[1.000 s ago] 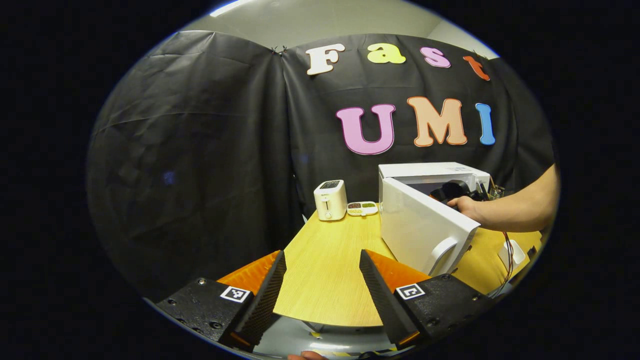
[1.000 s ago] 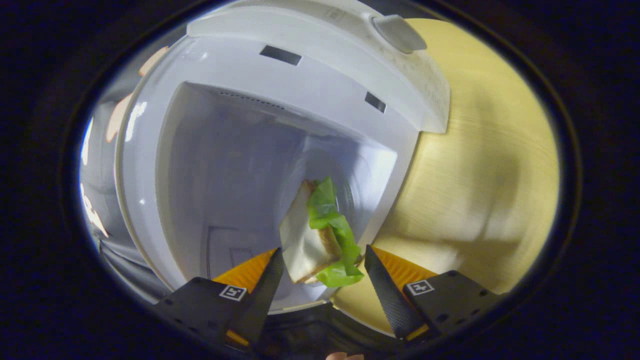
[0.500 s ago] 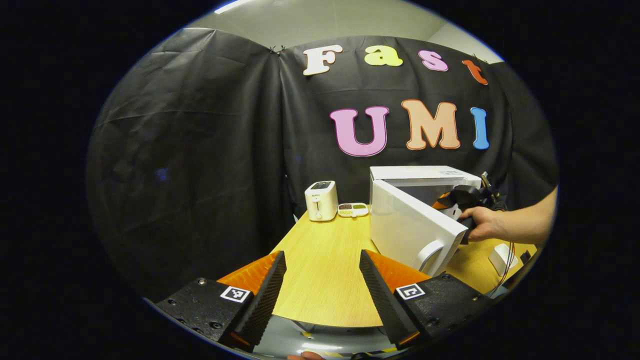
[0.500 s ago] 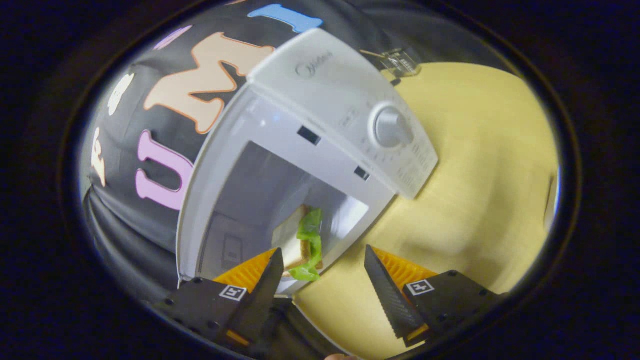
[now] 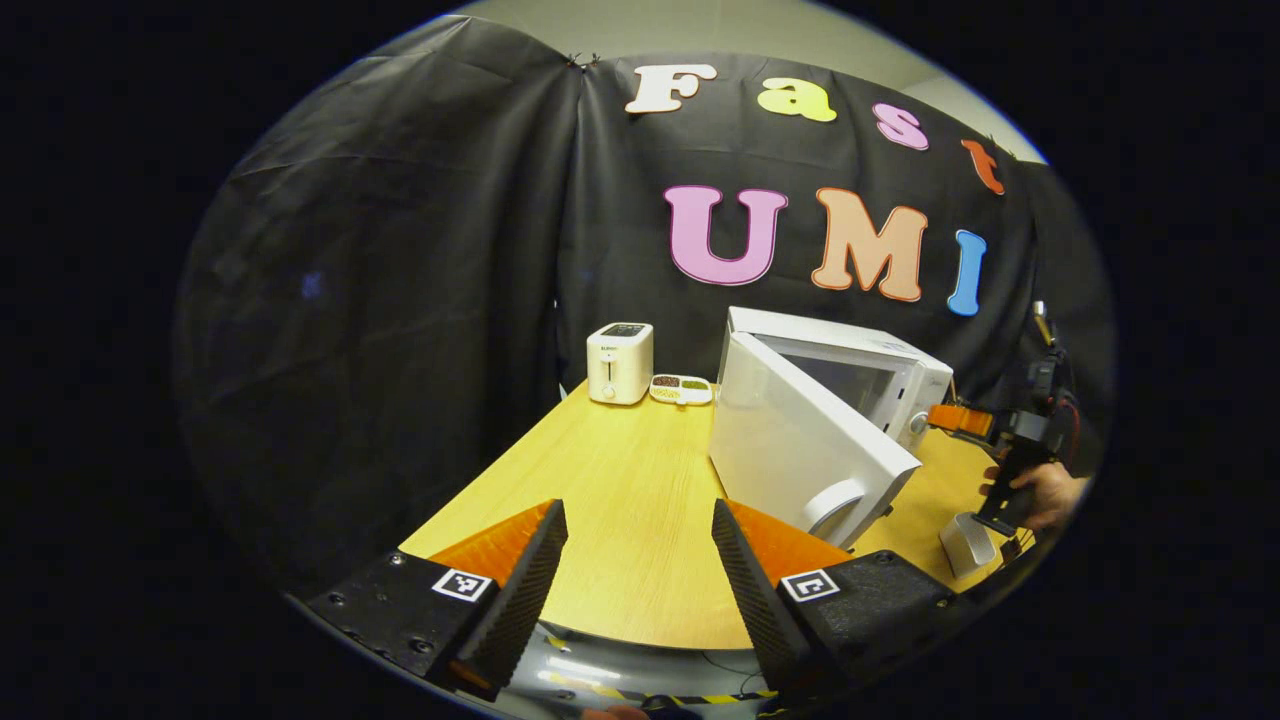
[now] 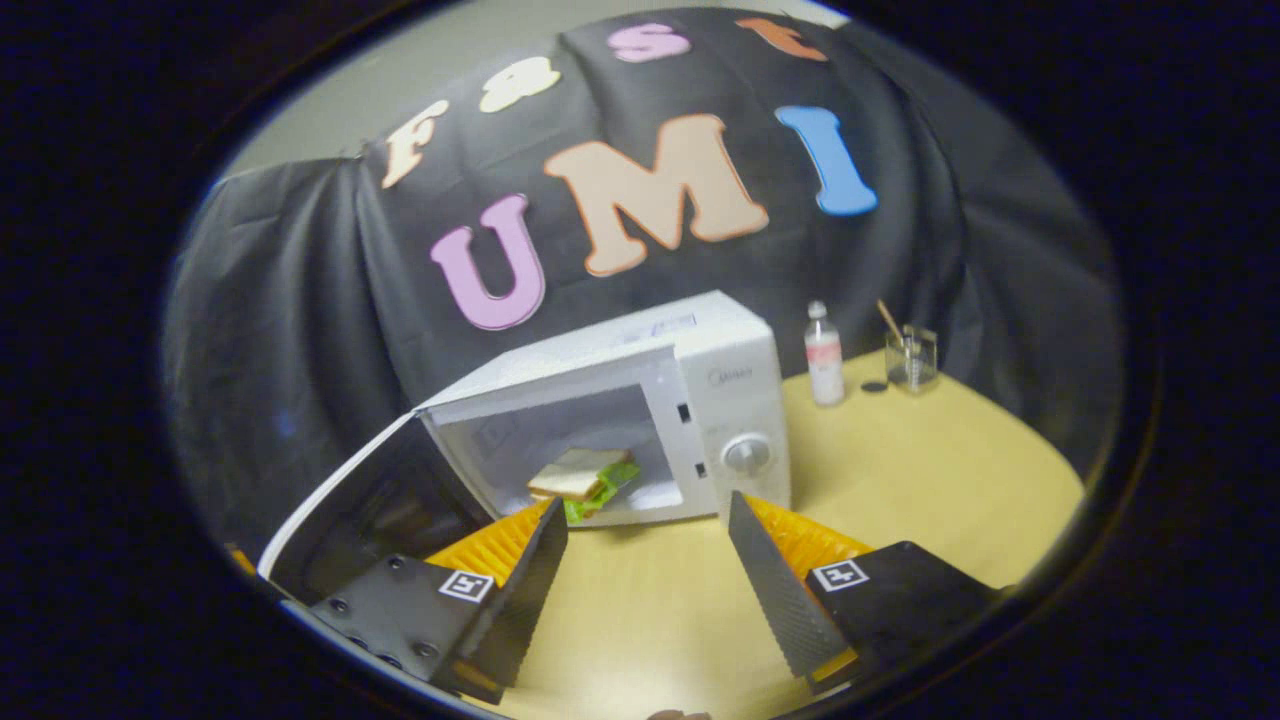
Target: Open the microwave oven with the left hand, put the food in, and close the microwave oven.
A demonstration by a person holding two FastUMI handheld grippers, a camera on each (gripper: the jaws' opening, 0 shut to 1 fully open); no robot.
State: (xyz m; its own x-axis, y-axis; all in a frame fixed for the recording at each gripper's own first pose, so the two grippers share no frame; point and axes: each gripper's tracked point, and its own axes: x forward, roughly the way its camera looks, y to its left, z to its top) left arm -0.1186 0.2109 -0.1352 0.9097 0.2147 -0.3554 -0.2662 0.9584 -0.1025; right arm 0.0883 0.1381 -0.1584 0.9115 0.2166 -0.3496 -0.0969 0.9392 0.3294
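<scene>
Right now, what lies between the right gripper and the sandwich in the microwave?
Only bare table, in the right gripper view; the sandwich sits inside the open microwave.

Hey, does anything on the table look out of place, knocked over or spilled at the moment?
Nothing looks spilled or toppled. The microwave door stands wide open with the sandwich lying inside, lettuce hanging over its edge. The toaster, bottle and glass stand upright on the table. Both grippers are open and empty.
</scene>
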